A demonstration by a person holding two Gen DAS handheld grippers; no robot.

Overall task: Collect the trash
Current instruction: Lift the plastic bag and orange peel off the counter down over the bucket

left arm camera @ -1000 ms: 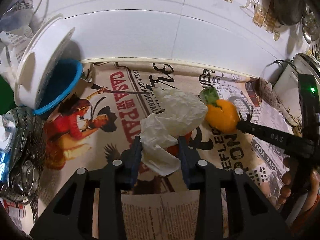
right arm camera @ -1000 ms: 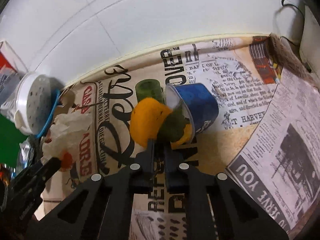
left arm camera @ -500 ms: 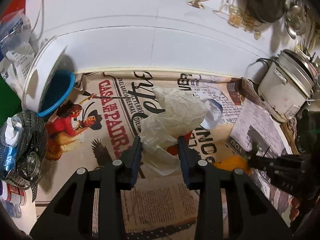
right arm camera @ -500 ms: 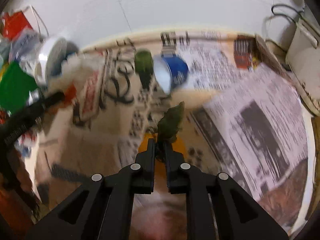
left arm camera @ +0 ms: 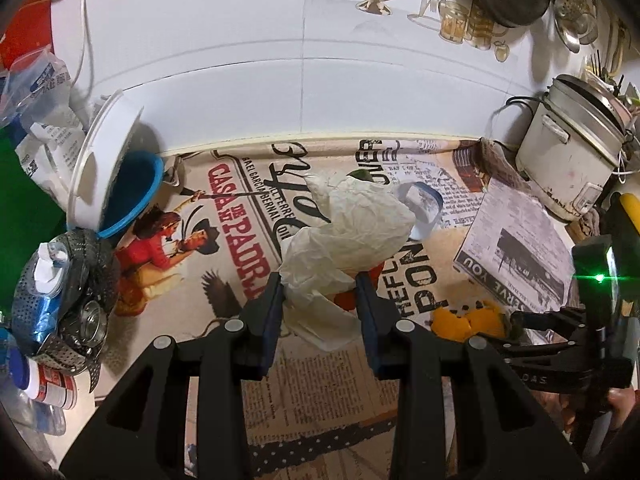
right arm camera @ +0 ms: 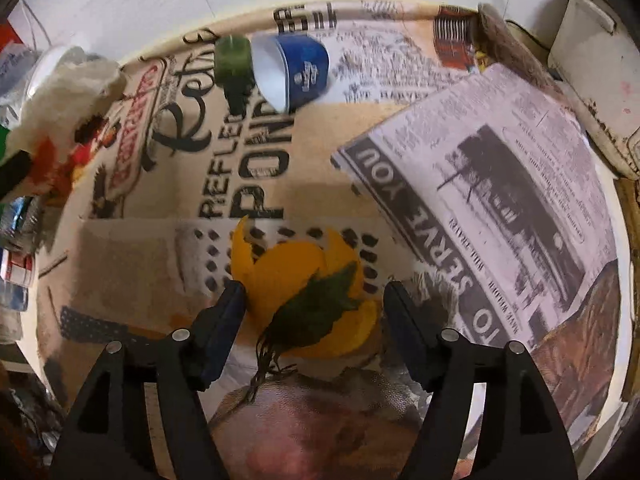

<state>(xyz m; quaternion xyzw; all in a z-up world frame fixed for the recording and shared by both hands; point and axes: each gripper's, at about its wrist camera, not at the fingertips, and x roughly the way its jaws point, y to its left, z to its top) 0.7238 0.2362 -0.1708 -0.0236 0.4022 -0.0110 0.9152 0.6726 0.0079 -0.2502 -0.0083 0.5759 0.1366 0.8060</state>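
Orange peel (right arm camera: 296, 280) with a green leaf (right arm camera: 316, 312) lies on the newspaper-print cloth (right arm camera: 160, 256) between the right gripper's (right arm camera: 312, 300) fingers; its jaws have just been opening and stand clear of it; the left gripper (left arm camera: 320, 300) clamps a crumpled white tissue (left arm camera: 348, 232) above the cloth; a tipped blue cup (right arm camera: 296, 68) lies near the wall.

A home kitchen is indicated by a rice cooker (left arm camera: 568, 160) on the counter (left arm camera: 224, 320) and ladles (left arm camera: 572, 4) hung on the wall.
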